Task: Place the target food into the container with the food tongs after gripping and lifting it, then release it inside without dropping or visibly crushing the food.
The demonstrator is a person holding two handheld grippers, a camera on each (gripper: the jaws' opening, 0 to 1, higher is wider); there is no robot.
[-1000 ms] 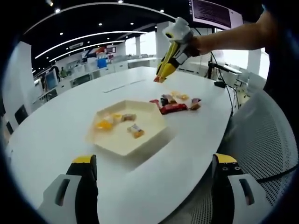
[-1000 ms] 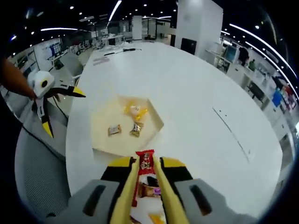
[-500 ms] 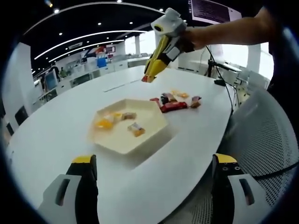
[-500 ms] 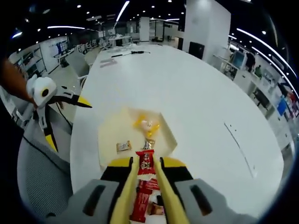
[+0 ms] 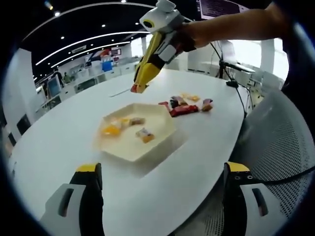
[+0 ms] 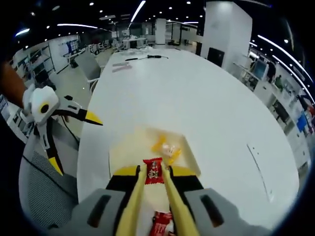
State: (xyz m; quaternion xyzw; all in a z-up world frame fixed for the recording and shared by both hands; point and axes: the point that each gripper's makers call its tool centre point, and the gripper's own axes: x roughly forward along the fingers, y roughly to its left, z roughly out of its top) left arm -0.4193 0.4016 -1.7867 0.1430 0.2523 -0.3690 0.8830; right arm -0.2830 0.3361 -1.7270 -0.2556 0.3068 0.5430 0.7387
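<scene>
Right gripper (image 6: 152,172) at lower centre of its own view, jaws pressed in on one red wrapped candy (image 6: 153,170), held up above the cream six-sided tray (image 6: 118,152) on the white table (image 6: 197,98). In the left gripper view that same gripper (image 5: 139,87) hangs at upper centre, the red candy (image 5: 134,89) at its tip, above the tray (image 5: 162,132). Inside the tray, three pieces: one orange-yellow (image 5: 110,130), one small brown at the back (image 5: 135,121), one near the middle (image 5: 144,135). To the upper right of the tray, a loose pile of wrapped snacks (image 5: 184,105), too jumbled to count. Left gripper (image 5: 160,187) at the bottom, two jaws spread wide, holding nothing; it also shows at the left of the right gripper view (image 6: 74,140).
</scene>
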